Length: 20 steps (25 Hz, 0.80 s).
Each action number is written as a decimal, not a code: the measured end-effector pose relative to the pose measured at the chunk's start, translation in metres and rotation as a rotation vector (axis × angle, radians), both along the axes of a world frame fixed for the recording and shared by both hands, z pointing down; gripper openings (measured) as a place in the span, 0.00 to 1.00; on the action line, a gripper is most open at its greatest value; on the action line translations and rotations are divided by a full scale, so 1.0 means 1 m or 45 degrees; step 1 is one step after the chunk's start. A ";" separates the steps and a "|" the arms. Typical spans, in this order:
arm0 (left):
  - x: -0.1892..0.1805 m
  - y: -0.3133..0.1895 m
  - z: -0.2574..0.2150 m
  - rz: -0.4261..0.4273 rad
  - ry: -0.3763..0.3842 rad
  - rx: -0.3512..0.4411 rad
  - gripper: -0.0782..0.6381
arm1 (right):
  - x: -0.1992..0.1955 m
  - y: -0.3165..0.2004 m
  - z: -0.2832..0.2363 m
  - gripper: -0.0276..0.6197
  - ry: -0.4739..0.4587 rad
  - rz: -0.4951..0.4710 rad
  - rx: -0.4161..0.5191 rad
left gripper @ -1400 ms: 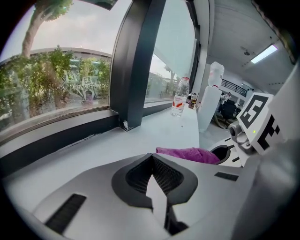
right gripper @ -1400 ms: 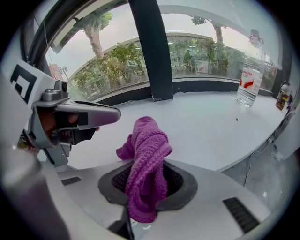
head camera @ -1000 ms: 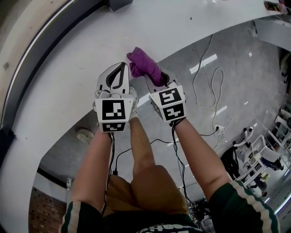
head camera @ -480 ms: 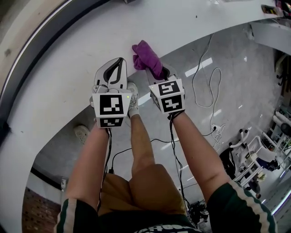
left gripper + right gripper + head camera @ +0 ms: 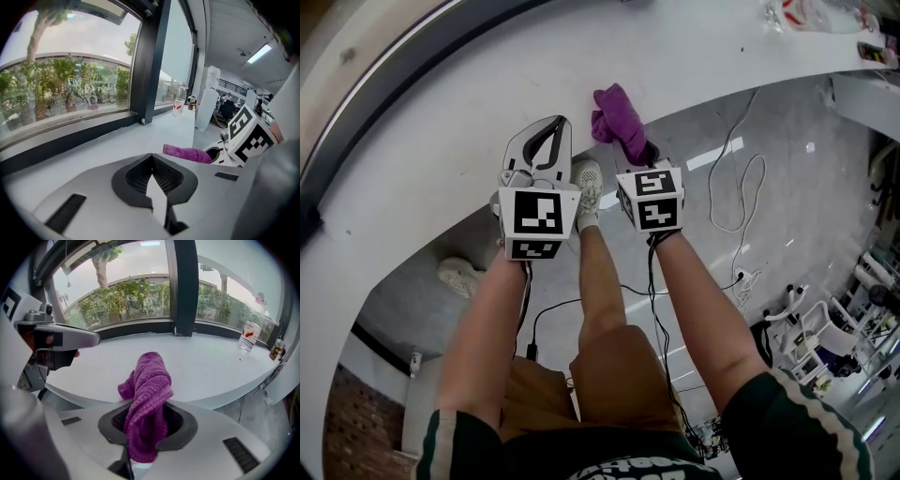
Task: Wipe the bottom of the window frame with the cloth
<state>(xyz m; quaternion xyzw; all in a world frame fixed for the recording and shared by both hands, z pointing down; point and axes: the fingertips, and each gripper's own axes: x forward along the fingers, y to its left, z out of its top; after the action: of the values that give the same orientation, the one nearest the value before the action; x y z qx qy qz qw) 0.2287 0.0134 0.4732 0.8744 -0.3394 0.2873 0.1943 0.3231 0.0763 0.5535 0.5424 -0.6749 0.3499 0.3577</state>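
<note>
Both tongs were closed, right tongs (image 5: 146,404) on the cloth (image 5: 149,373), left tongs (image 5: 151,157) empty; window frame (image 5: 136,327) at 12 o'clock seemed not yet wiped.

The head view looks steeply down from above the person onto the white bench (image 5: 412,141) and floor (image 5: 797,141); both gripper views ride low and close over the bench, facing the window (image 5: 70,79); all three share the purple cloth (image 5: 619,122).

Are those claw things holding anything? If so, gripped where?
The right gripper pinches the purple cloth by one bunched end; the rest sticks out past the jaws. The left gripper is shut on nothing.
</note>
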 end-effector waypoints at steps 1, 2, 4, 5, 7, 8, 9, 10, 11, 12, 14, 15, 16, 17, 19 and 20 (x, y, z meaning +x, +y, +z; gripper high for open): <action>-0.005 0.003 0.001 -0.008 0.004 -0.003 0.12 | -0.003 0.001 0.000 0.20 0.008 -0.004 0.000; -0.011 0.005 0.002 -0.020 0.008 -0.007 0.12 | -0.007 0.002 0.000 0.20 0.016 -0.013 0.000; -0.023 0.008 0.003 -0.046 0.016 -0.011 0.12 | -0.016 0.002 0.001 0.20 0.026 -0.036 0.003; -0.029 0.009 0.004 -0.055 0.019 -0.010 0.12 | -0.021 0.001 0.000 0.20 0.028 -0.041 0.006; -0.040 0.012 0.003 -0.065 0.022 -0.006 0.12 | -0.032 0.003 -0.001 0.20 0.024 -0.040 0.008; -0.047 0.015 0.002 -0.072 0.020 -0.007 0.12 | -0.039 0.006 -0.001 0.20 0.021 -0.044 0.005; -0.054 0.017 0.001 -0.084 0.019 -0.010 0.12 | -0.048 0.009 -0.001 0.20 0.018 -0.056 0.000; -0.062 0.020 0.000 -0.098 0.017 -0.014 0.12 | -0.057 0.012 -0.001 0.20 0.017 -0.075 -0.006; -0.069 0.021 0.000 -0.112 0.016 -0.018 0.12 | -0.066 0.015 -0.001 0.20 0.016 -0.094 -0.011; -0.077 0.023 -0.001 -0.122 0.014 -0.021 0.12 | -0.075 0.016 -0.001 0.20 0.013 -0.110 -0.016; -0.091 0.025 -0.001 -0.141 0.005 -0.022 0.12 | -0.090 0.018 0.000 0.20 0.007 -0.131 -0.024; -0.098 0.025 -0.002 -0.153 0.001 -0.022 0.12 | -0.096 0.019 0.000 0.20 0.006 -0.138 -0.027; -0.104 0.025 -0.002 -0.170 0.001 -0.024 0.12 | -0.100 0.019 0.000 0.20 0.007 -0.142 -0.030; -0.109 0.024 -0.002 -0.189 0.003 -0.029 0.12 | -0.102 0.018 0.001 0.20 0.012 -0.145 -0.032; -0.119 0.024 -0.001 -0.224 0.012 -0.038 0.12 | -0.103 0.017 0.001 0.20 0.026 -0.150 -0.036; -0.125 0.024 -0.001 -0.240 0.016 -0.041 0.12 | -0.104 0.017 0.001 0.20 0.028 -0.155 -0.038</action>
<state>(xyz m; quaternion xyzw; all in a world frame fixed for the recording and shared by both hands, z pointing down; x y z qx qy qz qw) 0.1040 0.0372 0.4723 0.8372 -0.4142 0.2676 0.2366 0.2193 0.0936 0.5548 0.4988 -0.6973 0.3315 0.3938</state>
